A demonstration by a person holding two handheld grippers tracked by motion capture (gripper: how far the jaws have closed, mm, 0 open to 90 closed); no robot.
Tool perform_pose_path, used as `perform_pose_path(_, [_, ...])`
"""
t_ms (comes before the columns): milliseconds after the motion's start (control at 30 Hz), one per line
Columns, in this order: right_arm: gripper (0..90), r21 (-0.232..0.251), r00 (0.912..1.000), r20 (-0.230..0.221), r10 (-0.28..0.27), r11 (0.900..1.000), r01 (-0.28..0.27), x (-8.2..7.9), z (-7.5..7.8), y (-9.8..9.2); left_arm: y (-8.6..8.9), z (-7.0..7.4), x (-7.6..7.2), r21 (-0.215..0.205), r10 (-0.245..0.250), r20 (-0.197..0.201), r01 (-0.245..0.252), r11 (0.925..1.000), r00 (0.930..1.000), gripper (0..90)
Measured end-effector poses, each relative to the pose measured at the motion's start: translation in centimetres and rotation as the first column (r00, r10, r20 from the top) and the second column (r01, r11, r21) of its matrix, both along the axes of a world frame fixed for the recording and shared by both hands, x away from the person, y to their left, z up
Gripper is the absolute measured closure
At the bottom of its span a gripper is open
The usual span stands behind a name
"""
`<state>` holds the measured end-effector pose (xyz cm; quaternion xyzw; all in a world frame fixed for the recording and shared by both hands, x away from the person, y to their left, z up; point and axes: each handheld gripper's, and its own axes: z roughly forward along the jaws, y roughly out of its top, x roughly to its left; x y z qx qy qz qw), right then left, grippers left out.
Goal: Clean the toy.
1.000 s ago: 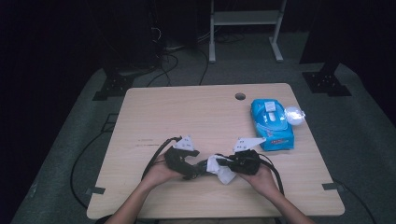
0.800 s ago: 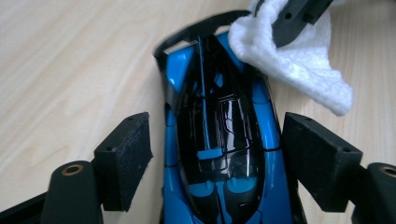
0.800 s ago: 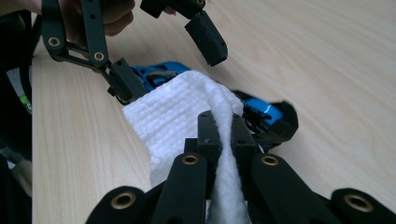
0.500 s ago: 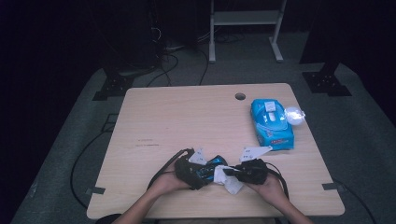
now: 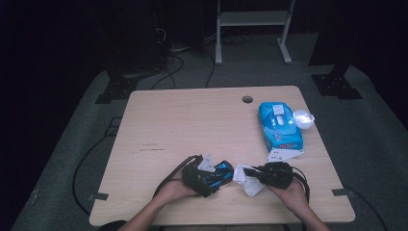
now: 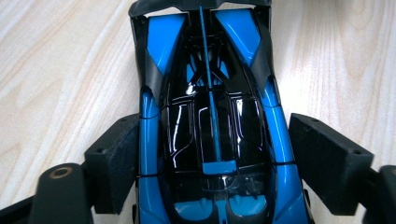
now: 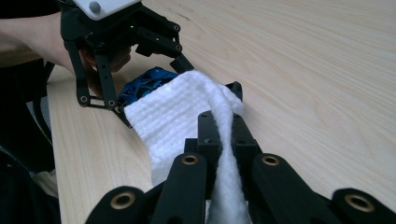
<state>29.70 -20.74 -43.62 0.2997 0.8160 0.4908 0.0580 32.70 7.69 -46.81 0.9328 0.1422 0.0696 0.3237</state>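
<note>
the desk (image 5: 192, 125) spreads pale and woody across the middle of the high view, with a blue pack of wipes (image 5: 280, 126) lying toward its upper right and a small clear lid (image 5: 303, 118) just beside it.

at the lower middle of that view the left tongs (image 5: 219, 174) stand around a toy car (image 6: 212, 126), blue and black with a glossy roof. in the left gripper view the car runs up the centre of the frame; the left pad lies against its flank, while the right pad looks a shade clear of it, so i cannot tell whether the car is truly clamped. those tongs have just been opening a little, with the car between them. the car looks light, hard and slick, with thin parts at its far end, near the top of the frame, that could snap; i'd judge the flat flanks at mid-body the place to take hold, squarely, so it doesn't squirt out.

just right of the car, the right tongs (image 7: 219, 135) are pressed together on a white wipe (image 7: 182, 112), pinching a fold while the rest hangs loose toward the car. the wipe is soft and limp, so a bunched fold gives the surest grip and the free flap does the rubbing.
</note>
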Motion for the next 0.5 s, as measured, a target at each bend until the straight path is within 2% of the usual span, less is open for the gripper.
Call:
perform_pose_path(33, [85.7, 0.003, 1.0000, -0.001, -0.002, 1.000, 0.002, 0.01, -0.01, -0.03, 0.05, 0.05, -0.03, -0.009, 0.009, -0.004, -0.010, 0.9999, 0.9999, 23.9])
perform_pose_path(133, [85.7, 0.011, 1.0000, 0.000, -0.009, 1.000, 0.009, 0.01, -0.03, -0.16, 0.26, 0.24, -0.11, 0.017, 0.000, -0.004, 0.000, 0.9999, 1.0000, 25.4])
perform_pose_path(500, [85.8, 0.037, 0.9994, -0.016, -0.032, 0.999, 0.032, 0.10, -0.34, -0.77, 0.38, 0.22, -0.17, 0.007, -0.011, 0.003, 0.011, 0.9999, 0.9999, 26.0])
